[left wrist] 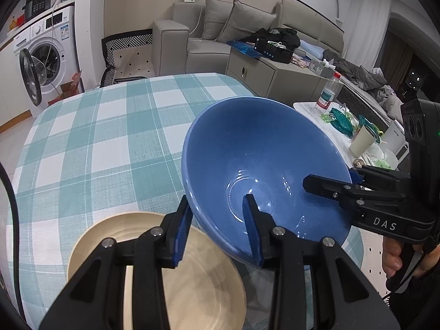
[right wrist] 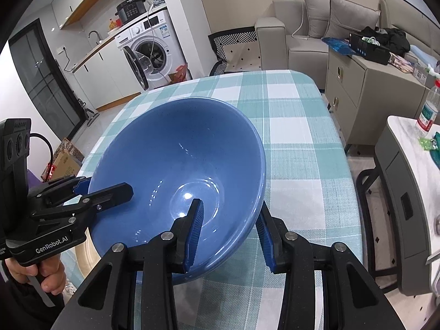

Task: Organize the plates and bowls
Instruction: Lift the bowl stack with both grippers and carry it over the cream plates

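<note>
A large blue bowl is held tilted above the checked table by both grippers. My left gripper straddles its near rim, one finger inside and one outside. My right gripper straddles the opposite rim the same way; it also shows in the left wrist view at the bowl's right edge. The left gripper also shows in the right wrist view at the bowl's left edge. A cream plate lies on the table under the left gripper, partly hidden by its fingers.
The tablecloth stretches far ahead. A side counter to the right holds a bottle, a cup and green clutter. A sofa and a washing machine stand beyond.
</note>
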`<state>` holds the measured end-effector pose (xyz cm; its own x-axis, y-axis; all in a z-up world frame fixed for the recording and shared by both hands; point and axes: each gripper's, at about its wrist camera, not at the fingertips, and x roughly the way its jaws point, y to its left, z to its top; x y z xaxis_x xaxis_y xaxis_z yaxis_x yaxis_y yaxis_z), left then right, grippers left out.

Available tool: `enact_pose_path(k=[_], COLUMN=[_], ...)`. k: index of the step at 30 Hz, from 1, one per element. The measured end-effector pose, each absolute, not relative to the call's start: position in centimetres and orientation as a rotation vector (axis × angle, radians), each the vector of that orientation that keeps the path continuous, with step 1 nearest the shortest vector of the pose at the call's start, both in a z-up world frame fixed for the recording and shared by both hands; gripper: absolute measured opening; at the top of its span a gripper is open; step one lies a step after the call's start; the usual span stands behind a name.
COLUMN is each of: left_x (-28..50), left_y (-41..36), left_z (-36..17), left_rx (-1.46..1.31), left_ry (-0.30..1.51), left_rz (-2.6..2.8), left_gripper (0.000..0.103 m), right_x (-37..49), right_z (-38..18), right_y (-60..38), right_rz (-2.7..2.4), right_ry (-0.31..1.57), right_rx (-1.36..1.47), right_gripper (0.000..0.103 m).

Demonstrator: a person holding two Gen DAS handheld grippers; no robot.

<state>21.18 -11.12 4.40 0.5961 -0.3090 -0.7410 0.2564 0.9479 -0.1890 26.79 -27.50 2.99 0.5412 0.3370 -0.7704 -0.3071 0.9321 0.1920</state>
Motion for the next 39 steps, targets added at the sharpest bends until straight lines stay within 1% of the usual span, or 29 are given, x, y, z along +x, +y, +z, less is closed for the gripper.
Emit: enact_pose_path(k=[19, 39], left_x=[18.1, 13.0], left_y=[-7.5, -2.2], left_z=[6.6, 7.2], left_rx=[-0.073, -0.092], left_ry=[0.813, 0.774], left_rz=[-0.281, -0.156], left_gripper=[0.036, 0.036], right_x=[23.8, 20.9], right_z=[5.8, 6.4], right_y=[-23.4, -17.0], right_rz=[0.424, 0.547], right_ry=[0.872, 0.851], right_rx=[-0.019, -0.079], right_gripper=[0.039, 0.039])
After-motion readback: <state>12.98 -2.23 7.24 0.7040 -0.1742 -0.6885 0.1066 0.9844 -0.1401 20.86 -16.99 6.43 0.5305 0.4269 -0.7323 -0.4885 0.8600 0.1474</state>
